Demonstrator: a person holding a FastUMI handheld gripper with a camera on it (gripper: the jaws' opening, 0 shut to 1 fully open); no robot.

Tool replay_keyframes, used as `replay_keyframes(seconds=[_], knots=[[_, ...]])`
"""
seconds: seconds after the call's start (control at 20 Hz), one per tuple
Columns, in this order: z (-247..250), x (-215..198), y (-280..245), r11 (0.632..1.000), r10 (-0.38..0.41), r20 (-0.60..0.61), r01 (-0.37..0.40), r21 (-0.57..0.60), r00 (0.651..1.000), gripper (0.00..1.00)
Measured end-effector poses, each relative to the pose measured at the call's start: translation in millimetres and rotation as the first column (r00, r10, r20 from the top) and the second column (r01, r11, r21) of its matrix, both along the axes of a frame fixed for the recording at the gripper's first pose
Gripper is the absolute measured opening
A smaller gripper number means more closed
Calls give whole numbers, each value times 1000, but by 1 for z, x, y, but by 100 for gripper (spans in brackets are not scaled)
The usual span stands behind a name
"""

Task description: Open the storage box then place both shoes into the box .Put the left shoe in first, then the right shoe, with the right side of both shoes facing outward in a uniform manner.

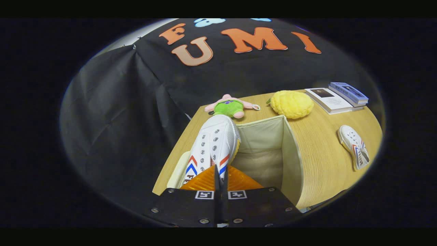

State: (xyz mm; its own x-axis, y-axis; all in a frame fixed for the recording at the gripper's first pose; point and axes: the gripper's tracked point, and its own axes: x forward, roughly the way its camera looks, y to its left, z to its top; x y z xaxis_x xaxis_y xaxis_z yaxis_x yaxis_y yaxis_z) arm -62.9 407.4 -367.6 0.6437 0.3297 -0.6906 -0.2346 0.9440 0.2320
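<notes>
My gripper [220,175] is shut on a white canvas shoe [213,145] with red and blue chevrons, pinching it near the heel opening. The shoe points away from me, toe toward the back of the table, and hangs over the left rim of the open beige storage box [290,153]. The box's cloth-lined inside [261,150] lies just right of the shoe and looks empty. The second white shoe [354,147] lies on its side on the wooden table [324,171], well to the right of the box.
Beyond the box sit a pink and green plush toy [229,106] and a yellow plush [292,104]. Two books [336,97] lie at the table's back right corner. Black cloth walls close off the back and left.
</notes>
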Motion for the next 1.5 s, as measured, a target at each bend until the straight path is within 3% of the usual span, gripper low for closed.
replay_keyframes(seconds=[0.35,0.45,0.75,1.05,1.5], knots=[[-5,-14,5,999,28,-81,-26,34,996,5],[0,-20,14,996,57,-107,-49,75,993,28],[25,-15,-3,999,45,-34,-44,24,998,99],[66,4,-46,999,4,86,-7,41,996,98],[98,30,-172,992,-120,194,124,-9,974,98]])
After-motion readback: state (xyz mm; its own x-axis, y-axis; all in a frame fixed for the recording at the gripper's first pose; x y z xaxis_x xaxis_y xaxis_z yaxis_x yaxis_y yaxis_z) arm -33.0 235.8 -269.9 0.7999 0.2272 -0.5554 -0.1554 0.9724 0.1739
